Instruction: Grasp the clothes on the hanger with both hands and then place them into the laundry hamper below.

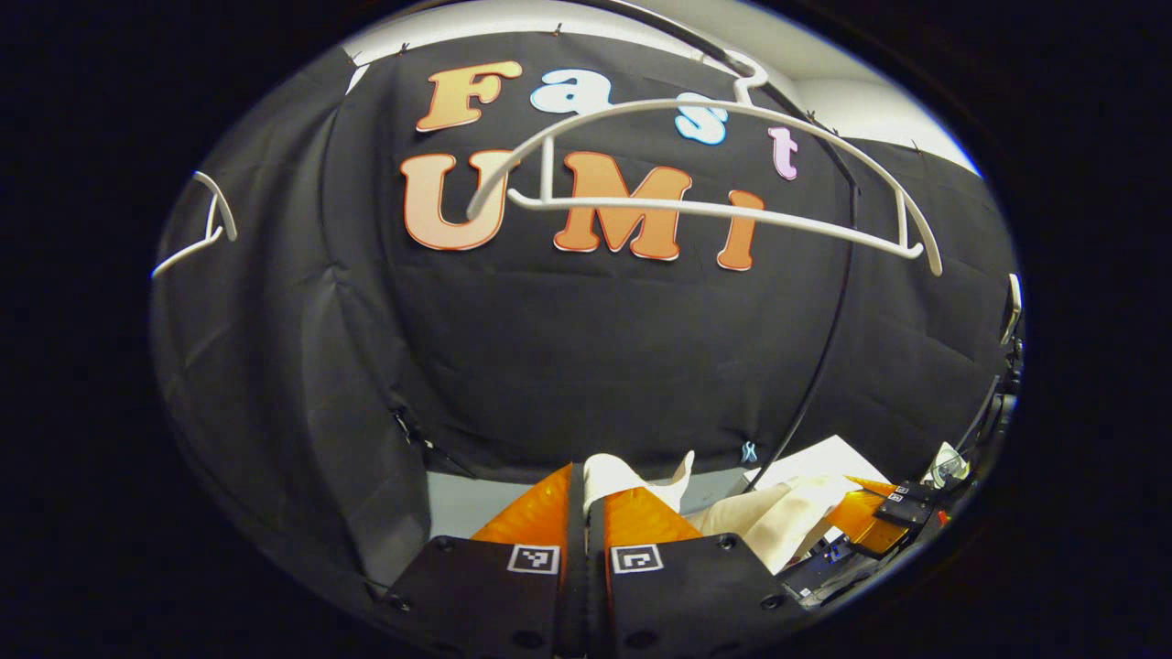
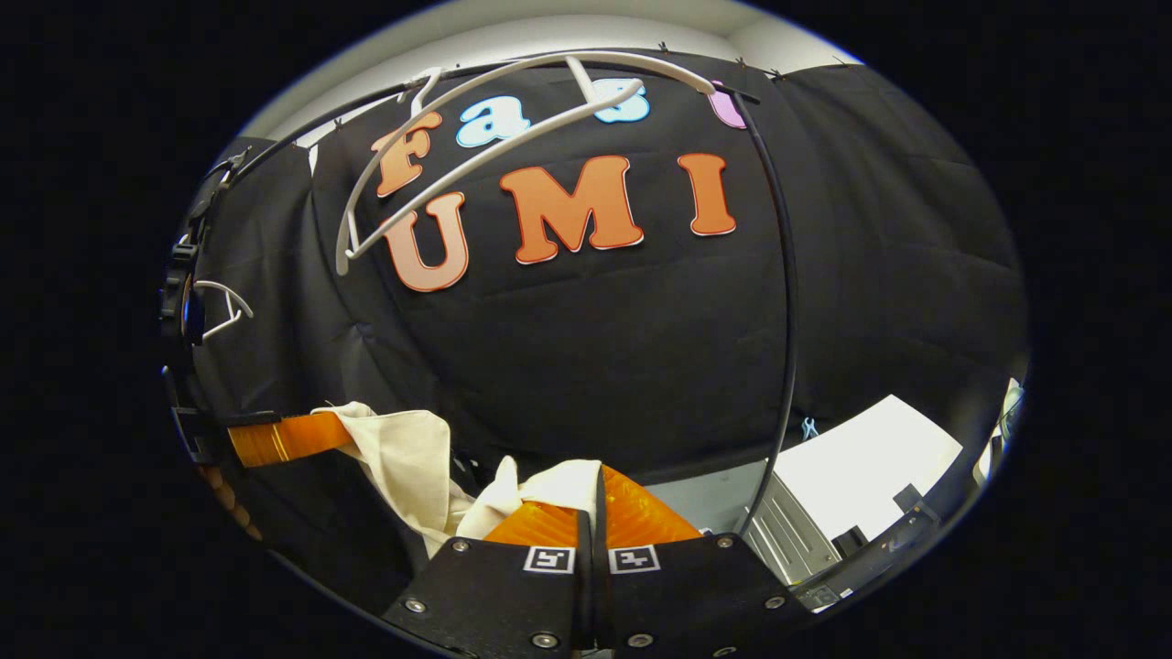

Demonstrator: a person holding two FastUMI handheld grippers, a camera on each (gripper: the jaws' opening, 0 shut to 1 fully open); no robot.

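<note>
A cream garment (image 1: 778,522) hangs slack between my two grippers, off the bare white hanger (image 1: 723,212) that hangs above. In the left gripper view, my left gripper (image 1: 588,499) is shut on a bunch of this cloth that sticks up between its fingers. My right gripper (image 1: 870,517) shows farther right, holding the other end. In the right gripper view, my right gripper (image 2: 593,502) is shut on a fold of the garment (image 2: 412,458). The cloth runs left to my left gripper (image 2: 284,437). The bare hanger (image 2: 476,151) is up and to the left.
A thin black rack pole (image 2: 787,275) curves down from the rail that carries the hanger. A second bare white hanger (image 1: 206,229) hangs far left. A white flat surface (image 2: 861,467) and a grey ribbed panel (image 2: 789,535) lie low on the right.
</note>
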